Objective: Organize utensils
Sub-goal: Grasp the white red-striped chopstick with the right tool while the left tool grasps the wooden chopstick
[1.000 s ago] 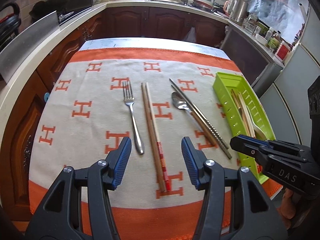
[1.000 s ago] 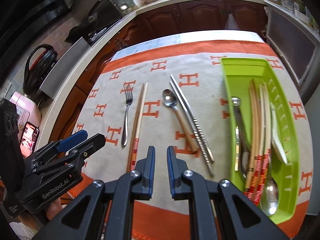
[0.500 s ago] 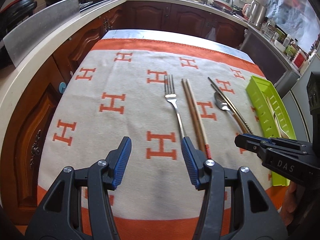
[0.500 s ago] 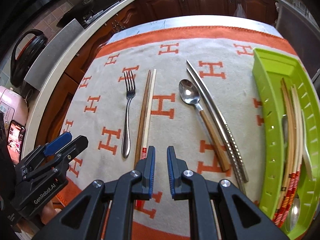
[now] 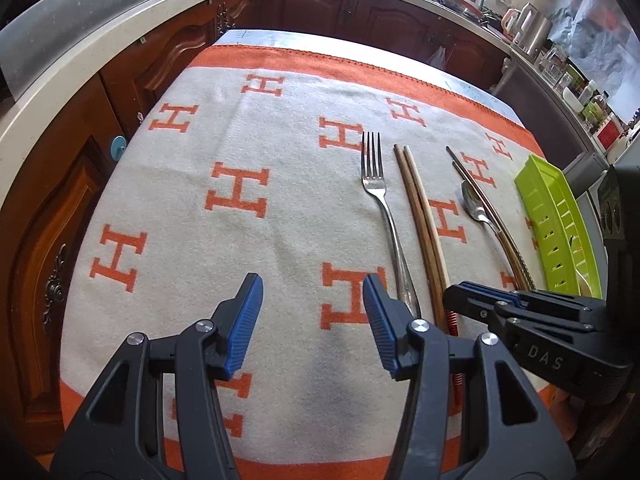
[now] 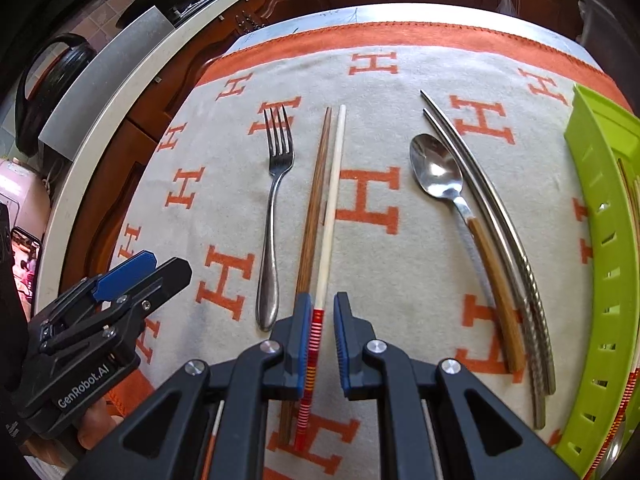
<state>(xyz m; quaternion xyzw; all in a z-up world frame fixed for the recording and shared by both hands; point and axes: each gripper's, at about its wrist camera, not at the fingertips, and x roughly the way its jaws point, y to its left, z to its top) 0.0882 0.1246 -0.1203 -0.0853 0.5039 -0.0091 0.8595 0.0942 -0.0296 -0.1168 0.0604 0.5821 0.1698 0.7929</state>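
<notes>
The right gripper (image 6: pixel 322 334), jaws narrowly parted and gripping nothing, straddles the striped end of the wooden chopsticks (image 6: pixel 316 216) beside the fork (image 6: pixel 274 216), apparently lining up a pickup, while the left gripper (image 5: pixel 310 322) hangs half-open and empty.

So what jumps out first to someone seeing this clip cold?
The row of utensils on the orange-and-cream H-patterned cloth: fork, wooden chopsticks, spoon and metal chopsticks. At the right edge sits a lime-green tray. The right gripper hovers low over the wooden chopsticks' red-striped ends.
</notes>
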